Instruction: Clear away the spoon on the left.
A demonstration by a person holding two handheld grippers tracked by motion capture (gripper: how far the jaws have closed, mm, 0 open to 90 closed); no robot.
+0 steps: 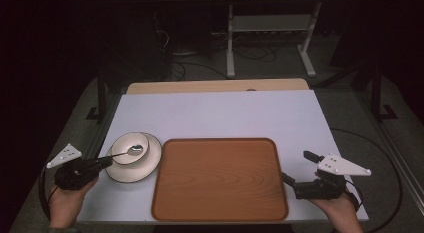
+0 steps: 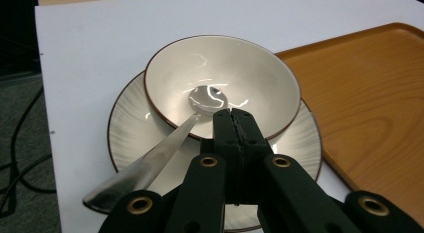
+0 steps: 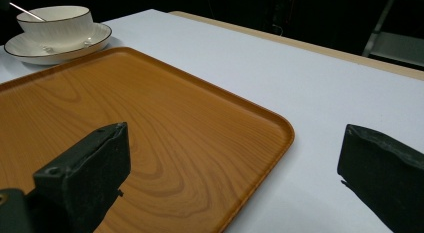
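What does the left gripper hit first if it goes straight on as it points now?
Likely the bowl: the left gripper, fingers shut, aims at its near rim, beside the spoon lying in it. The bowl stands on a plate. Height above the rim is unclear.

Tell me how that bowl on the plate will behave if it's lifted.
The bowl looks glazed and glossy, so probably slippery and breakable. It sits loose on the plate, so it may slide. The spoon leaning inside could tip out.

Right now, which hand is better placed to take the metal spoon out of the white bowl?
Left. The left gripper, jaws shut, hovers beside the metal spoon in the white bowl; the right gripper, open, is beyond the wooden tray.
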